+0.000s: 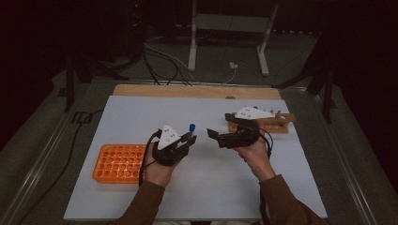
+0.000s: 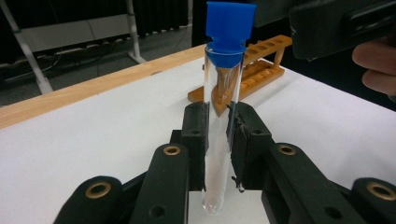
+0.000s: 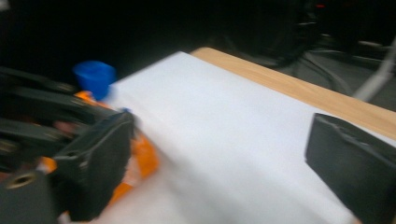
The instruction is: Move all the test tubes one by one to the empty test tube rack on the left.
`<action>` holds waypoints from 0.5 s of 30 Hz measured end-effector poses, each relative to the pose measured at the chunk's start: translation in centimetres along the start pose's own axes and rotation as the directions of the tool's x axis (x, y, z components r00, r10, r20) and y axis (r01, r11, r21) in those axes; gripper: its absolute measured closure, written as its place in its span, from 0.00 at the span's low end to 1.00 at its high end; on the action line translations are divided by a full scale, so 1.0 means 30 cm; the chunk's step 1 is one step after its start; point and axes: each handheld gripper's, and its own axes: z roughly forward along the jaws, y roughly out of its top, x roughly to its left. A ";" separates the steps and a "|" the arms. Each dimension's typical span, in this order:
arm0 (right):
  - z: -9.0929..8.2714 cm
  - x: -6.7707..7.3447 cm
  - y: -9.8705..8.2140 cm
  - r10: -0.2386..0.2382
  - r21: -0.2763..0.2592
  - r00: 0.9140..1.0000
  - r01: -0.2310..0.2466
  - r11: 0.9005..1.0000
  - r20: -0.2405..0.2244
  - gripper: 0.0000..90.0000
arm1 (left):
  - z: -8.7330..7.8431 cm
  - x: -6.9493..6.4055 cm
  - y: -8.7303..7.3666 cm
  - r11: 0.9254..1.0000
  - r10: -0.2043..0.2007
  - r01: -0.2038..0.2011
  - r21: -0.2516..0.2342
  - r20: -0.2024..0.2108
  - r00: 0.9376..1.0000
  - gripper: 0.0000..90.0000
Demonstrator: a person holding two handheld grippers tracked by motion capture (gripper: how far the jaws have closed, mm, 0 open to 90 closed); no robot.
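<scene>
— Dark room all around us, cables on the floor behind, and our white desk (image 1: pixel 141 117) with its wooden edge at the far side. What do we hold now?

— Our left hand-held gripper (image 2: pixel 217 140) is clamped on the test tube (image 2: pixel 219 140), which stands upright between the two black jaws, above the desk. The blue cap (image 2: pixel 229 30) sits on top. In the high view the tube is at the middle of the desk, between the orange rack (image 1: pixel 119 162) at the left and the wooden rack (image 1: pixel 263 123) at the right.

— And our right hand-held gripper (image 3: pixel 219 163)?

— Its jaws stand wide apart, with nothing between them. It points toward the left one and is near the blue cap.

— What can go wrong, in our opinion?

— The tube is clear glass or clear plastic, we cannot say which, and it is smooth and round. The jaws grip it at the lower half, so the long upper part is free. If the right hand-held gripper pushes the cap from the side, the tube may tilt or slide between the jaws. If we squeeze too strongly, a glass tube could crack.

— And the cap?

— It looks like soft plastic, with a stepped shape. If we pull it at an angle, the tube could come out of the left grip and fall on the hard desk.

— The right gripper view is blurred, so we judge the approach with care.
</scene>
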 end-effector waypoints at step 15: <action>-0.064 -0.090 -0.066 0.052 -0.011 0.995 -0.051 0.999 0.087 0.00 | -0.091 0.062 -0.066 1.000 -0.021 0.021 -0.023 -0.014 1.000 0.86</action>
